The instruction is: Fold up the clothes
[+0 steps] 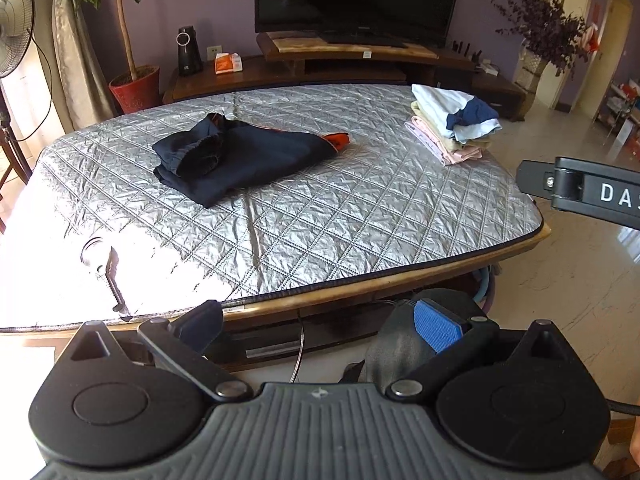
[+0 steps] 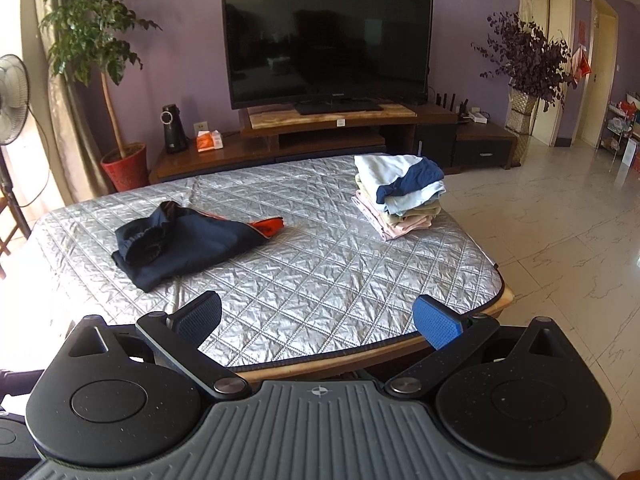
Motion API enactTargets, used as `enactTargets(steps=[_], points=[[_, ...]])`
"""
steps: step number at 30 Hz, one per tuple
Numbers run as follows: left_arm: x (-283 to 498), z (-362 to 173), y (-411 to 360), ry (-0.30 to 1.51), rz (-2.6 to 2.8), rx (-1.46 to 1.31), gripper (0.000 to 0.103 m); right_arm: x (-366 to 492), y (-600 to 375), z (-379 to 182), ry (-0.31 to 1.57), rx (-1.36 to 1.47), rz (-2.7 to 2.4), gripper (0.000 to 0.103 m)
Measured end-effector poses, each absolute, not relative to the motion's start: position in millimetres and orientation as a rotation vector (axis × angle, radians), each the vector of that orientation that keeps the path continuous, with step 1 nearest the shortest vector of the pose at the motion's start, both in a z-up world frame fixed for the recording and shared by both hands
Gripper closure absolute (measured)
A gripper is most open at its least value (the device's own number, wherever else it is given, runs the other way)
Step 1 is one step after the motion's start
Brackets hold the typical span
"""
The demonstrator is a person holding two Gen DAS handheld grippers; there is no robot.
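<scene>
Left hand-held gripper [image 1: 320, 326]: I hold it spread wide with nothing in it, short of the surface's near edge
Right hand-held gripper [image 2: 318, 318]: I hold it wide apart too, gripping nothing, over the near edge
Dark trousers [image 2: 182, 240]: half folded, lying left of centre on the surface [image 2: 340, 280], orange trim showing
Folded pile [image 2: 400, 196]: at the far right corner, well apart from the trousers

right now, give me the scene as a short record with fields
surface: table with silver quilted cover
unfolded item: dark navy garment with orange trim, bunched, left of centre
done pile: folded stack at far right corner, light blue and navy on top
left claw: open, empty, short of the table's near edge
right claw: open, empty, over the near edge
</scene>
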State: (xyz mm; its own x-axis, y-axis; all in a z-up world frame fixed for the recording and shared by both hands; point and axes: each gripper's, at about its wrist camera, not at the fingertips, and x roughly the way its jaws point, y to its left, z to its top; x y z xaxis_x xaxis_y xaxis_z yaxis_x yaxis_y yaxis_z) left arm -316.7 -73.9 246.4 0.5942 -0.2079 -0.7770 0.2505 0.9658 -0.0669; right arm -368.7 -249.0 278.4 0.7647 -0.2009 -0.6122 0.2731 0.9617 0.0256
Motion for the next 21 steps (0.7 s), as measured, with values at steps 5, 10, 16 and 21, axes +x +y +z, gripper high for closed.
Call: enactTargets(steps=[5,10,16,21], points=[[-301.1,238.8,-46.1,0.758,-0.224,-0.026,0.001,-364.7,-249.0,265.4,0.558,0.019,-0.176,0.0],[-262.6,226.2,-21.2,0.807,-0.113,-0.071,0.001,-353.3,-247.0,246.7,0.525,-0.037,-0.099,0.0],[-222.9,205.9,-2.9,0.757,-0.118,-0.018,0.001,-300.3,-244.4,231.8,0.568,-0.011,-0.071,0.001],[-182.5,170.9,9.4,0.763,-0.132,-0.006,0.001,-248.1,-237.0,220.2,0.599,0.005,-0.027,0.003]])
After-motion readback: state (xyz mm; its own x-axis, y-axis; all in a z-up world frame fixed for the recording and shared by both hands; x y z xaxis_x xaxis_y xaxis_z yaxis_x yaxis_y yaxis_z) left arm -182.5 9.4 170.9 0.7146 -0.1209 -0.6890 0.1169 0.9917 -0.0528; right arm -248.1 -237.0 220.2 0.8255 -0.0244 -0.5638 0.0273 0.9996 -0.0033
